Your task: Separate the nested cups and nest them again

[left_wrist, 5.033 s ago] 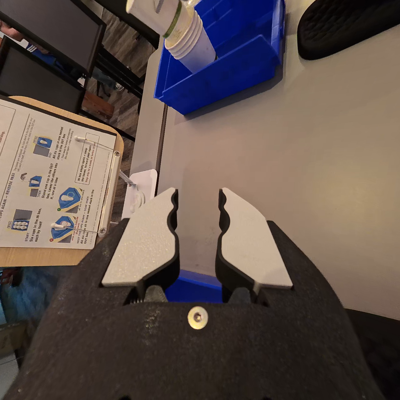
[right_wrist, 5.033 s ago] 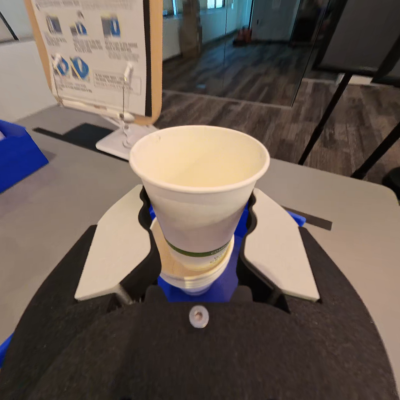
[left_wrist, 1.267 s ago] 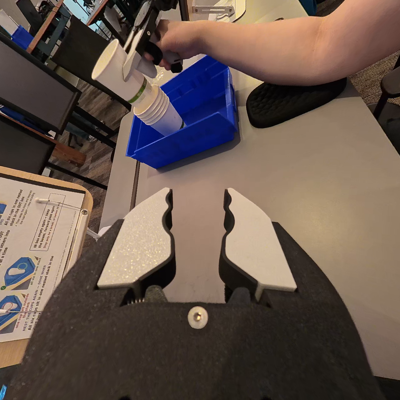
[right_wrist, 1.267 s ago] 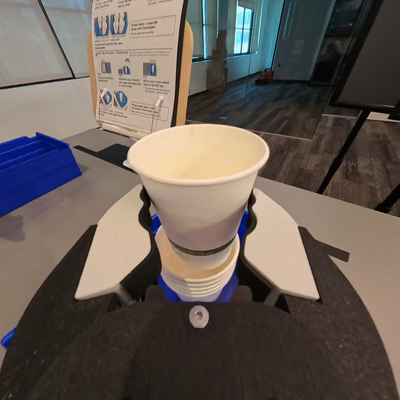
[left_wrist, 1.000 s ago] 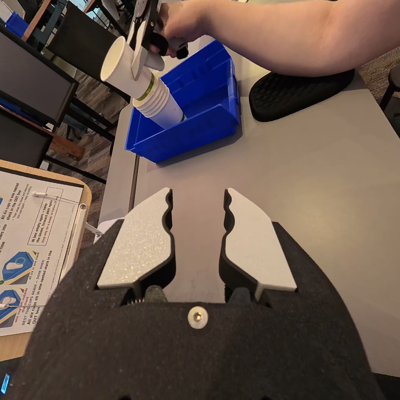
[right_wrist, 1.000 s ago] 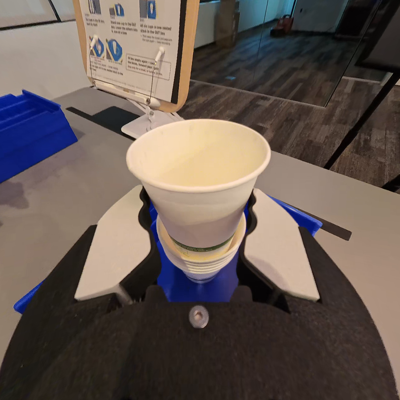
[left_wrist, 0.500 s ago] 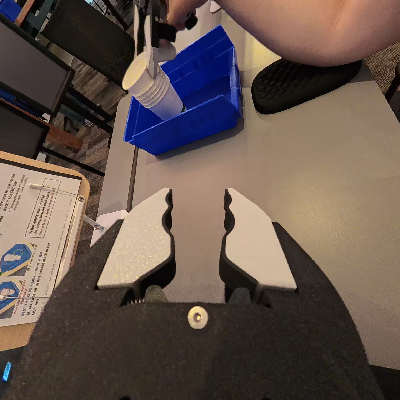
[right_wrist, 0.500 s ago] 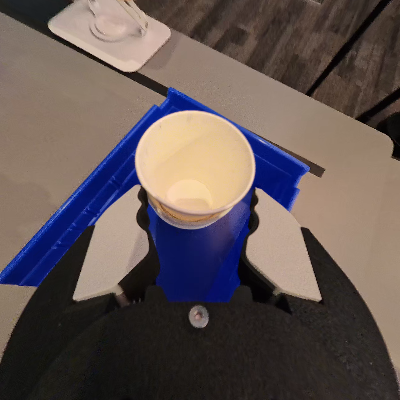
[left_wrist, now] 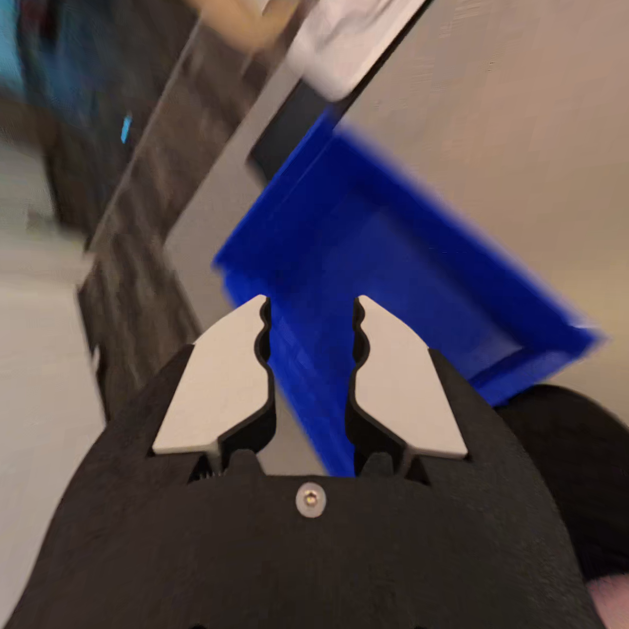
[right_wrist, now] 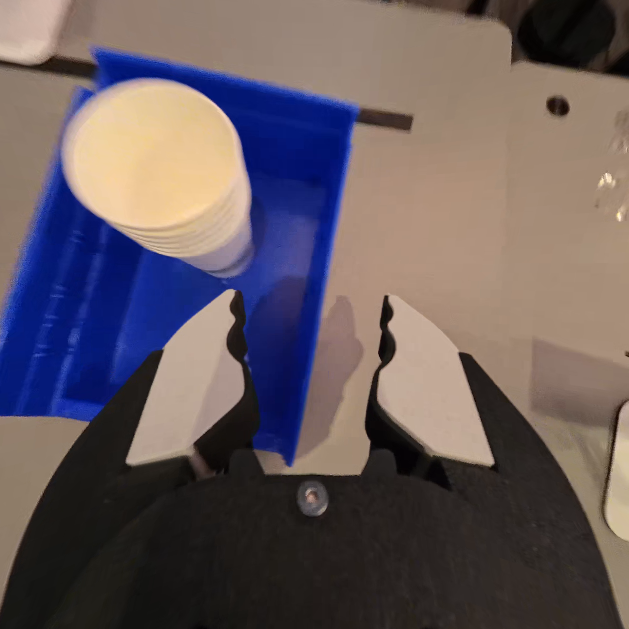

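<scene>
In the right wrist view a nested stack of white paper cups (right_wrist: 153,163) stands tilted inside a blue bin (right_wrist: 326,272). My right gripper (right_wrist: 310,295) is open and empty, above the bin's right wall, to the right of and nearer than the stack, apart from it. In the blurred left wrist view a second blue bin (left_wrist: 510,377) lies on the grey table with no cup visible in it. My left gripper (left_wrist: 311,299) is open and empty over that bin's near end.
A black padded rest (left_wrist: 561,459) lies beside the left bin. The white base of a sign stand (left_wrist: 340,61) is at the far table edge. A white object (right_wrist: 619,476) and a table hole (right_wrist: 558,105) are at the right.
My right gripper let go of the top cup, which now sits fully in the stack, then opened wider and drew back to the right. My left gripper swung fast onto the other bin.
</scene>
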`<action>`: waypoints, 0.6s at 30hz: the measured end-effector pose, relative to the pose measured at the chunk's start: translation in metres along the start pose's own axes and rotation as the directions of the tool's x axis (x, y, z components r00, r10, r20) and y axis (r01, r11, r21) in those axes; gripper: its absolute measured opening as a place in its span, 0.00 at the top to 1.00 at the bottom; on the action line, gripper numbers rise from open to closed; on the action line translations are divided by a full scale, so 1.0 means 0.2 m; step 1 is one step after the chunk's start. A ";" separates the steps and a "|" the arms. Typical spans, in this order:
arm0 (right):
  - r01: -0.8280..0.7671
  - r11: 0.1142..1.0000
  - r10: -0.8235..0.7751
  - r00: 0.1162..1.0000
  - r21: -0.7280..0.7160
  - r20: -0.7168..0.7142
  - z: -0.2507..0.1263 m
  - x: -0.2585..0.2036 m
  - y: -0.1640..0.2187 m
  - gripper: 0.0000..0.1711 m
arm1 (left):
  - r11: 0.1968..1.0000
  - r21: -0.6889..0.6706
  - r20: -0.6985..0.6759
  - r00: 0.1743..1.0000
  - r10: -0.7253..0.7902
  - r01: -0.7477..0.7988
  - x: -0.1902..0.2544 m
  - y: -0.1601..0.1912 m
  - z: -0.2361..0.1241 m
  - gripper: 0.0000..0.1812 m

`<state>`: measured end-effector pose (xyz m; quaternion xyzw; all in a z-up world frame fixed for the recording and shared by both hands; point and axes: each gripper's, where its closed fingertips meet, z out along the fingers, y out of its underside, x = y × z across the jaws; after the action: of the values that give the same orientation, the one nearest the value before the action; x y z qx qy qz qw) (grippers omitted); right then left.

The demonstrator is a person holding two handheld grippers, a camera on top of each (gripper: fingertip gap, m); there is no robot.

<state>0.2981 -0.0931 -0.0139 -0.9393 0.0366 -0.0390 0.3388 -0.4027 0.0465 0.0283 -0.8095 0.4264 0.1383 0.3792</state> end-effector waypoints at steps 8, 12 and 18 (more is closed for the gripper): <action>-0.069 0.974 0.077 0.997 -0.217 0.029 0.27 0.07 0.20 0.60 | 0.746 -0.418 0.087 0.840 -0.536 0.519 -0.16 0.65 0.29 0.61; -0.109 0.939 0.150 0.983 -0.327 0.104 0.35 0.01 0.28 0.72 | 0.607 -0.491 -0.037 0.681 -0.732 0.625 -0.04 0.66 0.36 0.63; -0.100 0.909 0.189 0.965 -0.405 0.184 0.40 -0.06 0.35 0.94 | 0.567 -0.575 -0.043 0.671 -0.741 0.590 0.03 0.72 0.42 0.73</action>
<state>0.2908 -0.0939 -0.1207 -0.9812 0.0759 0.0981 0.1481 -0.5063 0.0546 -0.1034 -0.9906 0.0811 -0.0236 0.1073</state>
